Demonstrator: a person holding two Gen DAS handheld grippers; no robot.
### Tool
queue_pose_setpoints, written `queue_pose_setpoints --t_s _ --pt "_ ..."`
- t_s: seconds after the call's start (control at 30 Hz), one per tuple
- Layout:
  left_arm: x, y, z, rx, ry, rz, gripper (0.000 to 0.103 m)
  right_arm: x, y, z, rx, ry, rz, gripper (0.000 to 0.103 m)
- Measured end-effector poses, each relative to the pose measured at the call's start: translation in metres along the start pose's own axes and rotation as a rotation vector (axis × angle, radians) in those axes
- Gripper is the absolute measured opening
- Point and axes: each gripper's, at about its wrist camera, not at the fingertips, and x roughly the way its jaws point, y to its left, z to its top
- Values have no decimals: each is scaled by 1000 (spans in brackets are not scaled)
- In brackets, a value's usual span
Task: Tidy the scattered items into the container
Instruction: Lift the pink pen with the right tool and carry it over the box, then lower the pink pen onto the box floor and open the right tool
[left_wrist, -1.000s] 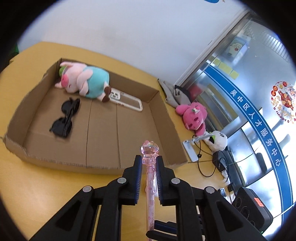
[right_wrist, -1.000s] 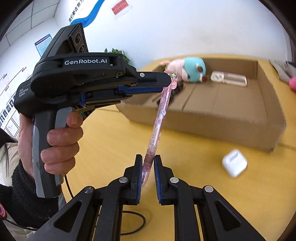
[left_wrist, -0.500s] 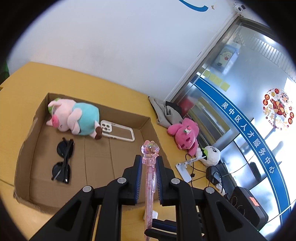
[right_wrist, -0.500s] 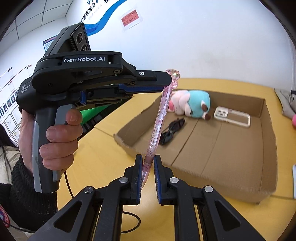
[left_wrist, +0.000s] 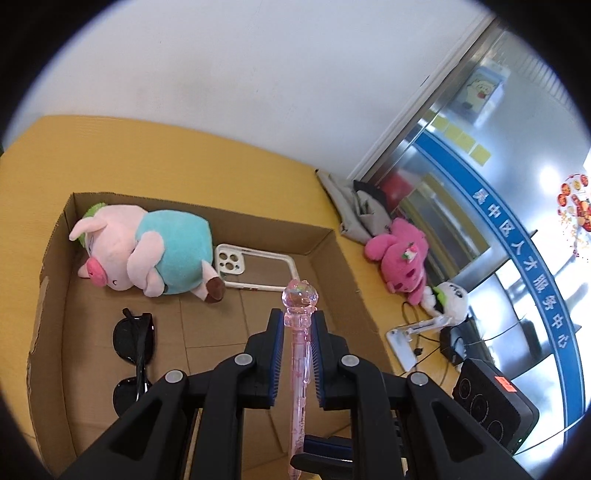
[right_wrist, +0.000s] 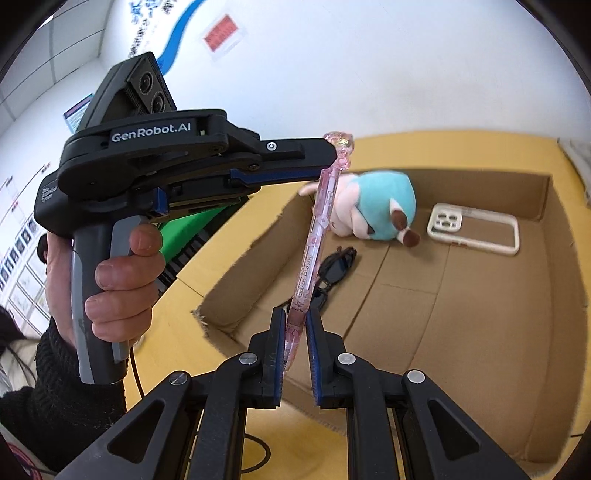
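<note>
A clear pink pen (left_wrist: 300, 354) with a crystal top is held by both grippers over the open cardboard box (left_wrist: 334, 254). My left gripper (left_wrist: 298, 325) is shut on the pen just below its top. My right gripper (right_wrist: 295, 325) is shut on the pen's lower end (right_wrist: 312, 258). The left gripper (right_wrist: 332, 162) shows in the right wrist view, held in a hand. In the box lie a pig plush (left_wrist: 147, 254), black sunglasses (left_wrist: 135, 350) and a white phone case (left_wrist: 255, 266).
On the yellow table (left_wrist: 166, 158) right of the box lie a pink plush (left_wrist: 402, 254), a white plush (left_wrist: 450, 299), grey cloth (left_wrist: 351, 206), cables and a black device (left_wrist: 491, 413). A wall stands behind the table.
Both grippers carried the pen forward from in front of the box to above its floor. The box now fills more of both views. Both grips are unchanged.
</note>
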Motion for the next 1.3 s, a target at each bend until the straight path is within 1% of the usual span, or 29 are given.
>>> queue_pose_setpoints --t_s 0.13,0.27,0.43,0.47,0.53,0.67,0.73,0.77,0.87,1.0,1.07,1.1,1.13,1.17,1.2,1.23,1.27,1.3 --pt "31 17 -2 -21 68 21 13 30 -30 2 95 85 16 12" --pt "58 34 -8 -45 138 42 12 52 -50 -4 164 173 14 11" --pt "80 49 -13 -71 198 73 11 71 -62 -5 189 276 -22 11" --pt "85 50 -13 -73 215 83 5 75 -64 -5 198 297 -26 11" --pt "93 55 -15 -87 244 103 5 83 -68 -5 223 344 -17 7" --pt "110 63 -19 -98 297 144 5 96 -75 -8 254 412 -24 7" --pt "116 67 -22 -110 317 157 4 99 -78 -10 260 423 -32 7" --pt "118 68 -25 -111 326 164 0 99 -79 -11 266 422 -32 7" --pt "121 71 -29 -122 335 171 0 99 -79 -10 266 418 -42 7" --pt "114 78 -28 -136 317 195 0 96 -75 -8 253 413 -63 9" --pt "106 80 -27 -147 293 185 0 91 -75 -9 264 404 -84 10" --pt "100 78 -26 -144 278 183 1 88 -75 -9 266 397 -94 17" --pt "92 75 -26 -121 259 190 2 84 -74 -10 265 385 -108 32" --pt "86 69 -26 -93 240 200 6 76 -72 -10 256 362 -125 42" --pt "79 63 -26 -63 221 216 13 68 -70 -9 246 333 -141 64" --pt "70 57 -27 -32 196 240 18 59 -67 -9 235 300 -160 82" --pt "58 49 -30 5 158 273 31 48 -62 -9 221 260 -187 87" --pt "47 43 -32 34 118 298 46 37 -56 -10 205 220 -214 92"
